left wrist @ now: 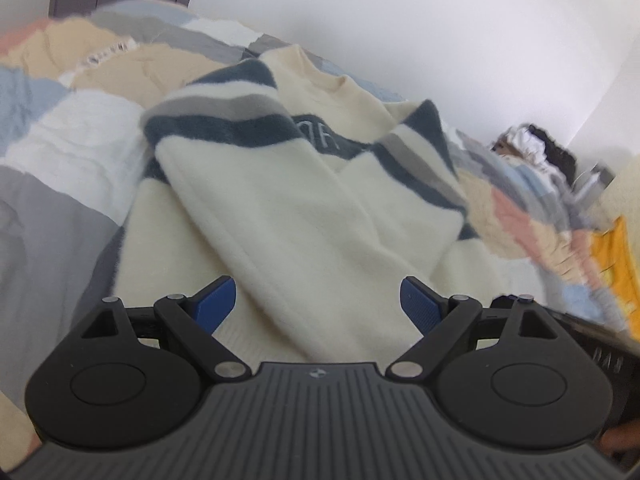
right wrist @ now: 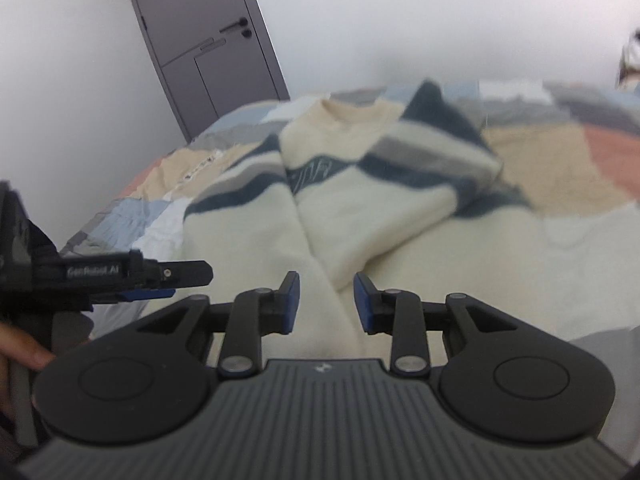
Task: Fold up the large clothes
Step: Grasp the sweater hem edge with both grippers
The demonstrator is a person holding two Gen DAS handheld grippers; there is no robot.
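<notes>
A cream sweater (left wrist: 296,216) with navy and grey stripes lies flat on the bed, collar at the far end, both sleeves folded in across the body. It also shows in the right wrist view (right wrist: 360,208). My left gripper (left wrist: 316,300) is wide open and empty, just above the sweater's near hem. My right gripper (right wrist: 326,300) is open with a narrower gap and empty, above the near part of the sweater. The left gripper (right wrist: 160,280) shows at the left of the right wrist view.
The sweater rests on a patchwork quilt (left wrist: 72,140) of grey, blue, beige and pink. A grey door (right wrist: 208,40) stands behind the bed. A pile of other clothes (left wrist: 532,148) and something yellow (left wrist: 616,264) lie at the right.
</notes>
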